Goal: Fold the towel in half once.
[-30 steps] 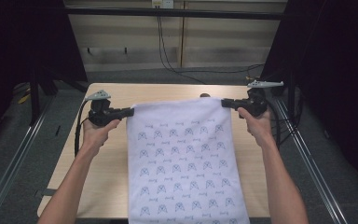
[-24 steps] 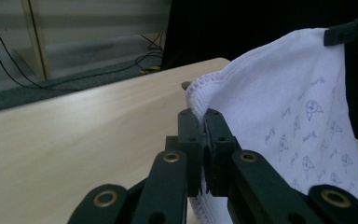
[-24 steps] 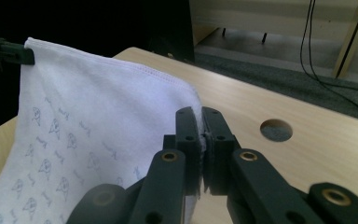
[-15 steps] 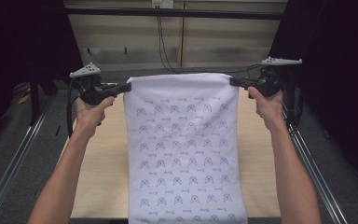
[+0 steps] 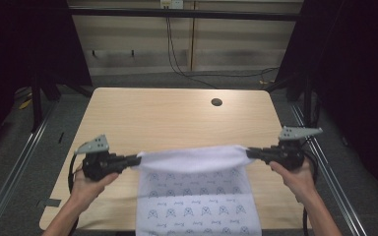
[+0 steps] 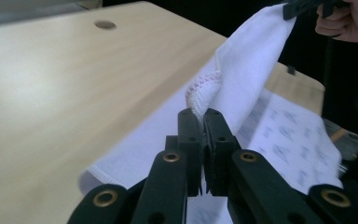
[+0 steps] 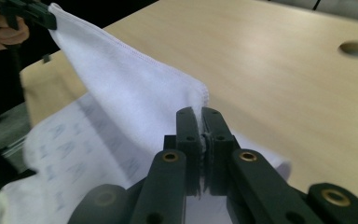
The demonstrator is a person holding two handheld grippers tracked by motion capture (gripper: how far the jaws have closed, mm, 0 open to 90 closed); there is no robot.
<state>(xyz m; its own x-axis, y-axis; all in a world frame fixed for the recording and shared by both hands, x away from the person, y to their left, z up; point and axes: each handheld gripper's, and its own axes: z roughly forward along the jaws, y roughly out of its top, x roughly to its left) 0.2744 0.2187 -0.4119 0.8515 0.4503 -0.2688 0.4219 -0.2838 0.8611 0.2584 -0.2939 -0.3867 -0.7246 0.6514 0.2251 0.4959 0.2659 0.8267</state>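
A white cloth printed with small grey figures lies on the near part of the wooden table and hangs over its front edge. Its far edge is lifted and folded back toward me, plain white side up. My left gripper is shut on the cloth's left corner. My right gripper is shut on the right corner. The cloth stretches between the two grippers, slightly slack. In the left gripper view the other hand holds its gripper at the top right; the right gripper view has the other hand at top left.
The table has a round cable hole at its far right. Metal rails run along both sides of the table, with dark curtains beyond. Cables hang on the back wall.
Both grippers have pulled the cloth's far edge from the far end of the table back toward me, folding it over the printed part.
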